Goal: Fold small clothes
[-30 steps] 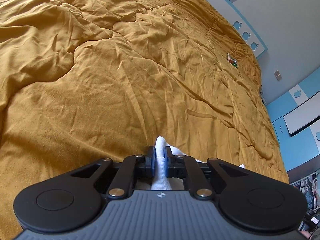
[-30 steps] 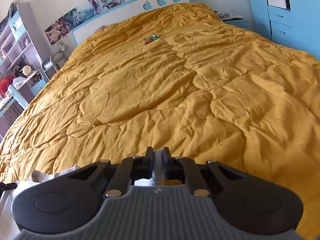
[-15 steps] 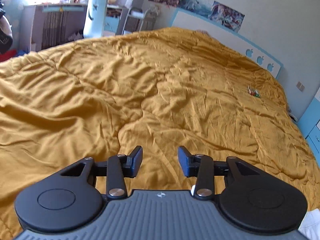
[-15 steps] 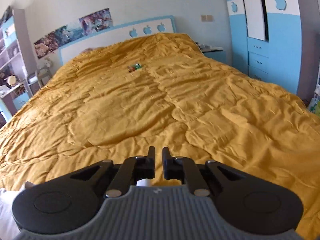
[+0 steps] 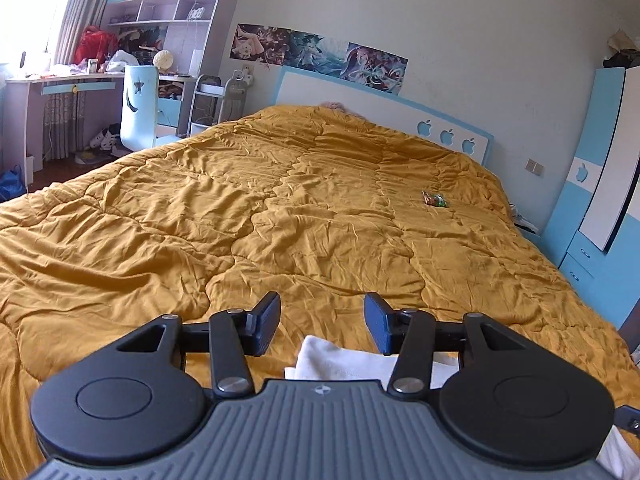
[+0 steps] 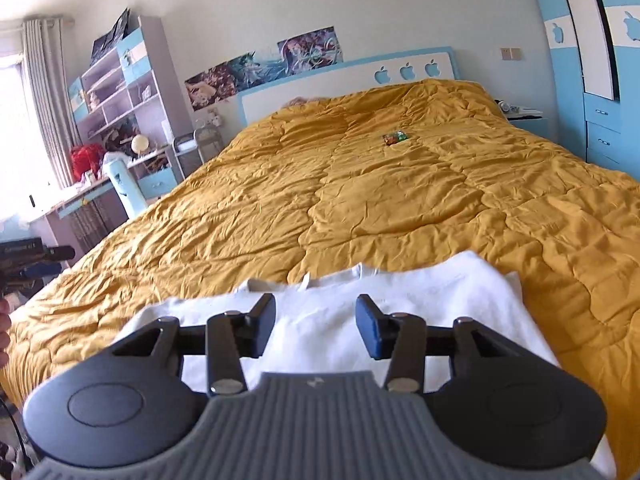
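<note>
A white garment [image 6: 420,296] lies flat on the mustard-yellow quilt [image 6: 360,200] at the near edge of the bed. My right gripper [image 6: 316,326] is open and empty, raised just above the garment's near part. In the left wrist view a white corner of the garment [image 5: 340,360] shows below and behind the fingers. My left gripper [image 5: 322,322] is open and empty above it, over the quilt [image 5: 240,220].
A small green and red packet [image 5: 435,200] lies far up the quilt, also in the right wrist view [image 6: 395,138]. The headboard [image 5: 360,108] stands at the far end, a desk and chair [image 5: 138,108] to the left, blue wardrobes [image 6: 600,80] to the right.
Both grippers have let go of the white garment, opened and lifted back, tilting up from the quilt. The garment now lies on the bed beneath them.
</note>
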### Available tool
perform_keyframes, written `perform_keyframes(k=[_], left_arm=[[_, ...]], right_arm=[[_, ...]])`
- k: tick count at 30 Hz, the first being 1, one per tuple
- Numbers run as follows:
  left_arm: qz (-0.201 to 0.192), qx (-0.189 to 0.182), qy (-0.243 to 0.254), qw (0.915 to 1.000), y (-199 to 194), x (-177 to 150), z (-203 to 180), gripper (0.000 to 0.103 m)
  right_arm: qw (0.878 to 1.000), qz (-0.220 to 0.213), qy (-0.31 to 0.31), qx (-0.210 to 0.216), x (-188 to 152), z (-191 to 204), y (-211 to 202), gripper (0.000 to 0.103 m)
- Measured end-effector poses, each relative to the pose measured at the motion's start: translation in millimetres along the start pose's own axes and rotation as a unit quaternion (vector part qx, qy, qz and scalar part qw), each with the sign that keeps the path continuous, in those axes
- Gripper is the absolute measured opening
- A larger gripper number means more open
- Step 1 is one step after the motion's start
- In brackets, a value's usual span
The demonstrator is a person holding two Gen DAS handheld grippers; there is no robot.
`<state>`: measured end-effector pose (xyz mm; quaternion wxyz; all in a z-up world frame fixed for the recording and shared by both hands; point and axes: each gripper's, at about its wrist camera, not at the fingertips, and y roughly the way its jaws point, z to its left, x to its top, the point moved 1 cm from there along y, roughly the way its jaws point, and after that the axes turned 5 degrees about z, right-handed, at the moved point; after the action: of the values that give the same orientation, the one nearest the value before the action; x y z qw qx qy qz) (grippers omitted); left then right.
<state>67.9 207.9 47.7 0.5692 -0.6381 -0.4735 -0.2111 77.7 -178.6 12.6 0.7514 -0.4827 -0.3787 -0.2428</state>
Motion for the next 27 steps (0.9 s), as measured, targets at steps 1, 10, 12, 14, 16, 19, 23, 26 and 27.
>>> perform_keyframes(k=[1,10,12,14,16,19,23,26,27], left_arm=[[0.005,-0.011,-0.006,0.9999,-6,-6,3,0.057],[0.096,-0.01,-0.014,0.9952,-23,-39,16,0.057],[0.107,-0.014,-0.026,0.9938,-29,-47,23,0.057],[0.123,-0.018,-0.039,0.9915,-33,-54,27,0.057],[0.134,-0.025,-0.049,0.9895,-42,-59,28,0.057],[0.144,-0.04,-0.054,0.9872,-55,-65,26,0.057],[0.174,-0.043,-0.082,0.9805,-68,-79,28,0.057],[0.192,-0.059,-0.161,0.9662,-72,-96,45,0.057],[0.198,-0.069,-0.192,0.9587,-71,-102,54,0.057]], right_arm=[[1.0,0.008,-0.008,-0.006,-4,4,-2,0.041],[0.999,0.023,0.04,-0.011,2,-14,-24,0.043],[0.998,0.021,0.062,-0.004,5,-24,-26,0.044],[0.996,0.022,0.089,-0.011,4,-35,-28,0.044],[0.992,0.024,0.122,-0.024,2,-48,-33,0.044],[0.986,0.031,0.16,-0.023,-2,-68,-47,0.044],[0.981,0.027,0.191,-0.03,-15,-85,-82,0.054],[0.968,0.017,0.247,-0.048,-34,-105,-120,0.063],[0.961,0.018,0.272,-0.048,-43,-112,-130,0.063]])
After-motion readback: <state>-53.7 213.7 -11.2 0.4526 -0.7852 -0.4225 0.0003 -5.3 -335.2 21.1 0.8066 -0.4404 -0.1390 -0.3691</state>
